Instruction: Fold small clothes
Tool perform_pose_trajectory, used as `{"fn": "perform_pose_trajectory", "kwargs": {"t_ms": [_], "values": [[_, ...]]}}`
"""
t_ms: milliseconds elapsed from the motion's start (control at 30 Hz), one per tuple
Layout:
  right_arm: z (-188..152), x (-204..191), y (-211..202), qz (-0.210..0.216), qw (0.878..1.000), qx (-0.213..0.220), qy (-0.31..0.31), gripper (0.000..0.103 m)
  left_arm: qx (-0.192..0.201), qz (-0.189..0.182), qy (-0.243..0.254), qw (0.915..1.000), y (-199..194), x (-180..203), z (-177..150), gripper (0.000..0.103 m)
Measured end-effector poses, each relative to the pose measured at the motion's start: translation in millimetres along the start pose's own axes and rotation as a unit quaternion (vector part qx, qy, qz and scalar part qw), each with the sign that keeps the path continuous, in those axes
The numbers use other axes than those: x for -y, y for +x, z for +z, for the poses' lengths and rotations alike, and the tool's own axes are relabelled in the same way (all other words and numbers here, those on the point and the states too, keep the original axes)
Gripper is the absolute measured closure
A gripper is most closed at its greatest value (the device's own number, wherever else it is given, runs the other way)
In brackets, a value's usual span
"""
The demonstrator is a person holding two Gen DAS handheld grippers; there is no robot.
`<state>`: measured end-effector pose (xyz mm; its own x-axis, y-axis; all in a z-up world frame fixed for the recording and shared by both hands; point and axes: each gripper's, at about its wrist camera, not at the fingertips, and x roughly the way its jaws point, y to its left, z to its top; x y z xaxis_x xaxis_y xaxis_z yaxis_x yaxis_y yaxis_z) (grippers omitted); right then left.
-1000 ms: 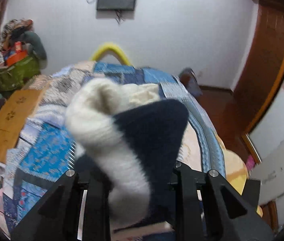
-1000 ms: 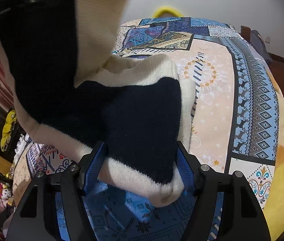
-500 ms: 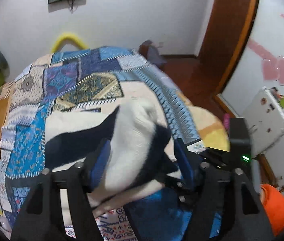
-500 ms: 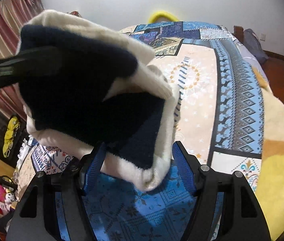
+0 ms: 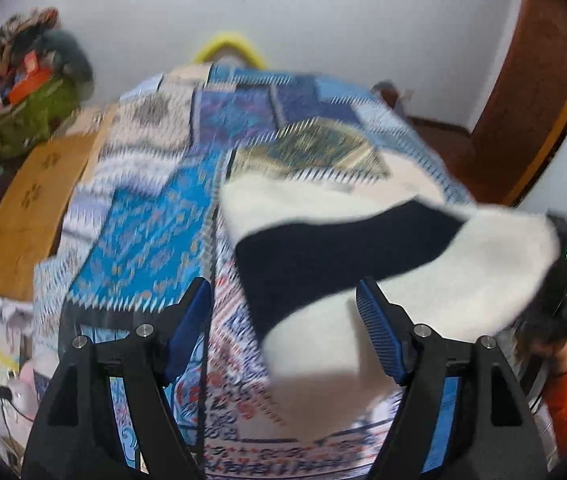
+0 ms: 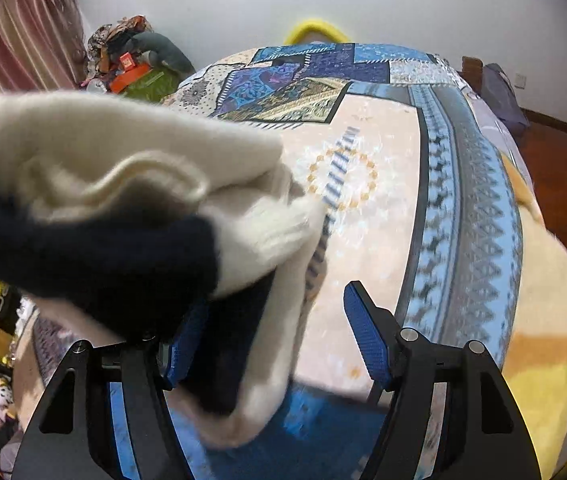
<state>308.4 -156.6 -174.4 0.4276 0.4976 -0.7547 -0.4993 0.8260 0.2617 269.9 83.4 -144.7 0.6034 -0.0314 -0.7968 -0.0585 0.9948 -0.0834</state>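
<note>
Your left gripper [image 5: 283,332] jaws are spread wide, holding nothing; the sweater [image 5: 383,264] hangs over the quilt [image 5: 147,216], mostly right of the gap, long axis running rightward toward the far gripper; your right gripper [image 6: 271,344] is open too, knit draped over its left finger [image 6: 187,344]; yellow hoop [image 5: 229,46] beyond the quilt; frame blurred.

Home bedroom, quilted bed [image 6: 435,184], curtain [image 6: 19,44]

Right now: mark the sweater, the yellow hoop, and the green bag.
sweater [image 5: 323,248], left wrist view, on its navy band.
yellow hoop [image 6: 315,26], right wrist view, top of the arch.
green bag [image 5: 31,116], left wrist view, on its front side.
</note>
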Motion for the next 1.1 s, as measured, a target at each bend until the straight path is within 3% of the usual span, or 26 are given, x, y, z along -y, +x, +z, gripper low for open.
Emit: {"fn": "perform_pose_trajectory", "kwargs": {"t_ms": [100,300,433,567,833,933,1100], "values": [[11,7,5,-0.019,1.0,0.009,-0.007,0.038,-0.02,-0.014,-0.004,0.9997,19,-7,-12,0.029],[29,18,-7,-0.075,0.996,0.055,0.003,0.038,-0.014,-0.024,0.001,0.9996,19,-2,-24,0.028],[30,19,-32,-0.075,0.994,0.078,0.015,0.038,-0.008,-0.026,0.019,0.9994,12,3,-29,0.028],[32,12,-61,-0.053,0.995,0.087,0.016,0.038,0.009,-0.02,0.035,0.9991,-8,7,-35,0.028],[30,-34,-101,0.042,0.994,0.103,0.007,0.038,0.011,-0.023,0.047,0.9986,-35,6,-60,0.028],[26,-52,-97,0.062,0.994,0.092,-0.003,0.038,-0.004,-0.028,0.059,0.9979,-29,9,-73,0.028],[15,-65,-71,0.05,0.997,0.058,-0.018,0.038,-0.028,-0.024,0.057,0.9977,-3,14,-82,0.028]]}}
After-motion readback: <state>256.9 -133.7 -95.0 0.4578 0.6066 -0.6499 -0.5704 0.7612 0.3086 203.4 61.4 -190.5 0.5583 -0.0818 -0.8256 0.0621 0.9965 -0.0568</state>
